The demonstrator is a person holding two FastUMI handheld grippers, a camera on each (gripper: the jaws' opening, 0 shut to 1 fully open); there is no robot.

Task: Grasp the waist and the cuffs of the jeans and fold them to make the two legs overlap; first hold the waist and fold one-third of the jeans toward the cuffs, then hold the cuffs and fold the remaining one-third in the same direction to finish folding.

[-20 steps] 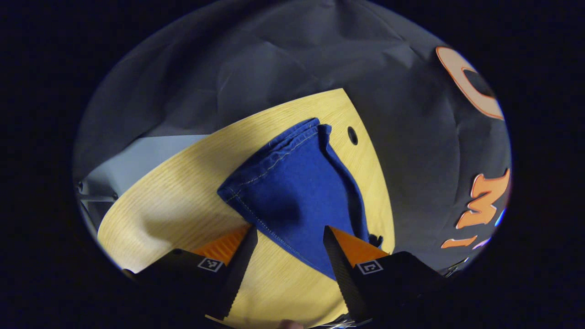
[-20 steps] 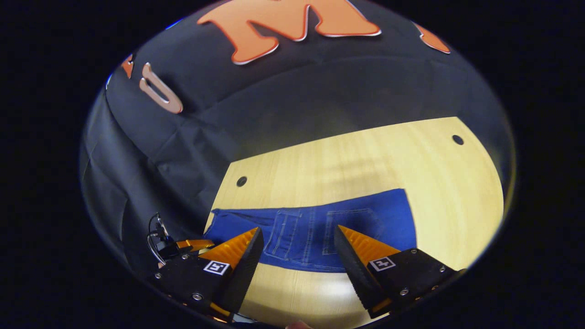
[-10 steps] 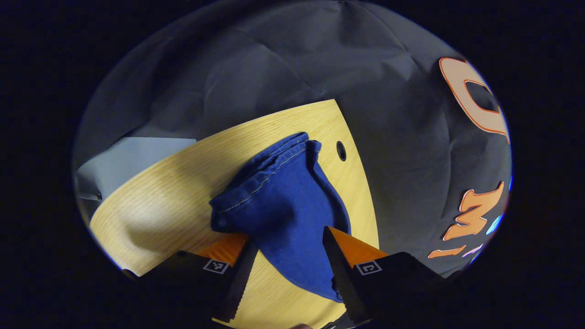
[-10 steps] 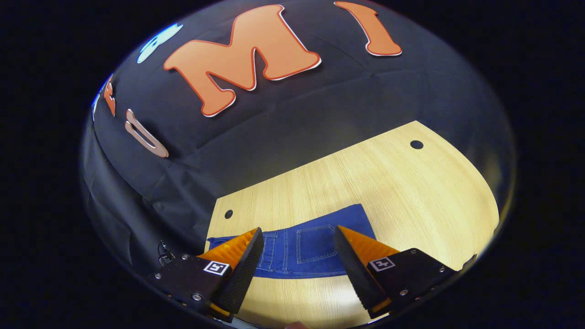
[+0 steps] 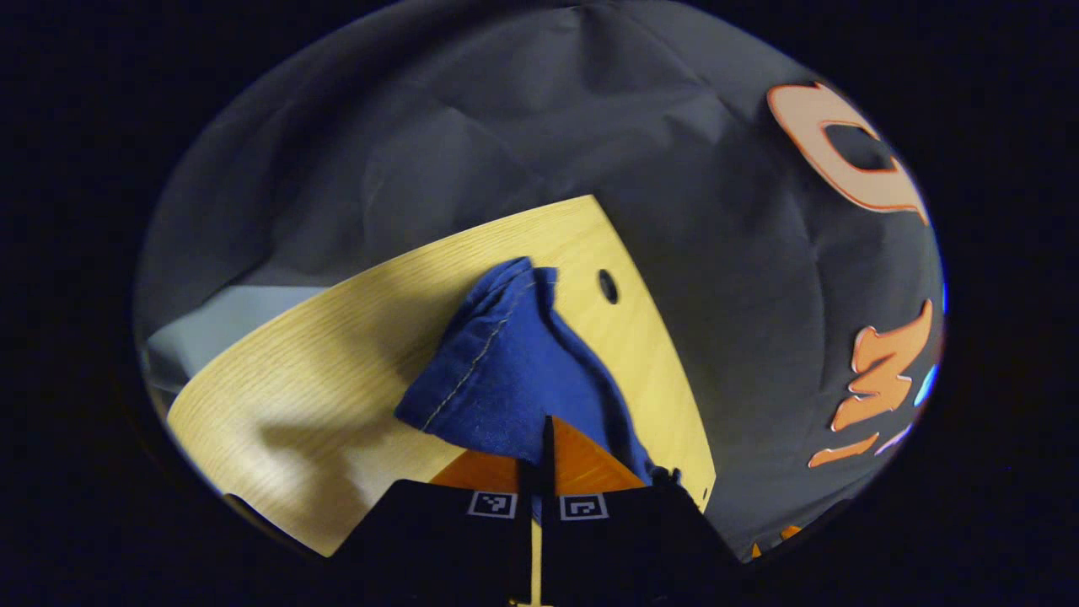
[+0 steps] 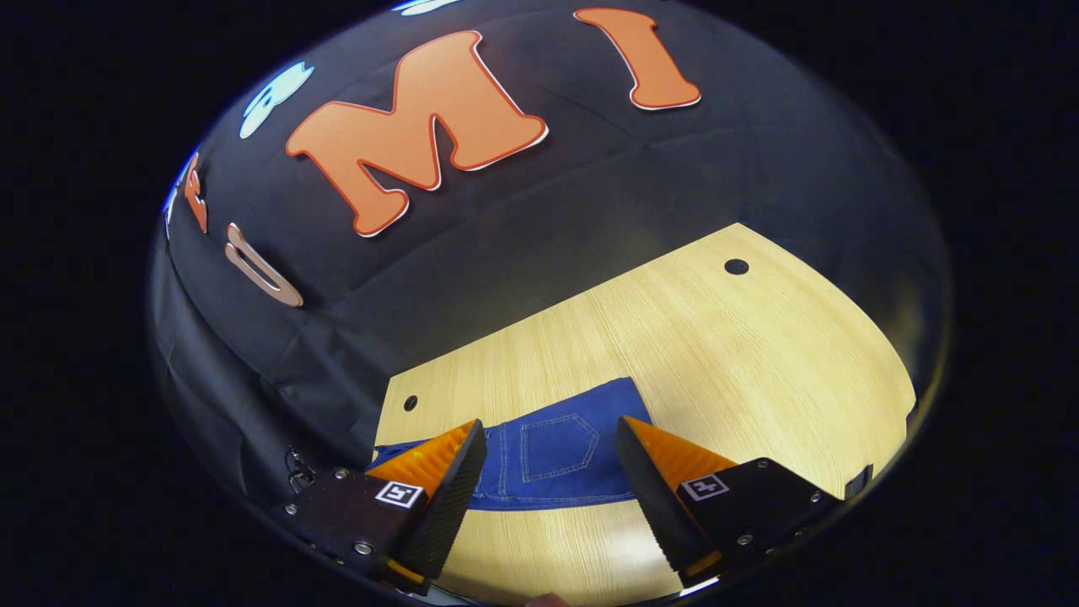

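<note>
Blue jeans (image 5: 506,371) lie on the wooden table (image 5: 337,354), bunched into a raised fold, with a stitched hem end (image 5: 506,282) pointing toward the far edge. My left gripper (image 5: 544,426) is shut, its tips pinching the near part of that cloth. In the right gripper view the waist part of the jeans (image 6: 556,451), back pocket up, lies flat near the table's front edge. My right gripper (image 6: 550,430) hovers open above it, one finger on each side of the pocket, nothing between them.
The table (image 6: 716,354) has small round holes at its corners (image 6: 736,266) (image 6: 410,403) (image 5: 607,287). Black cloth walls stand close behind the table. A pale grey surface (image 5: 211,320) lies beyond the table's left edge.
My left gripper has shut on the jeans, bunching the cloth up. My right gripper has stayed open and drawn back and up, so the waist part looks smaller.
</note>
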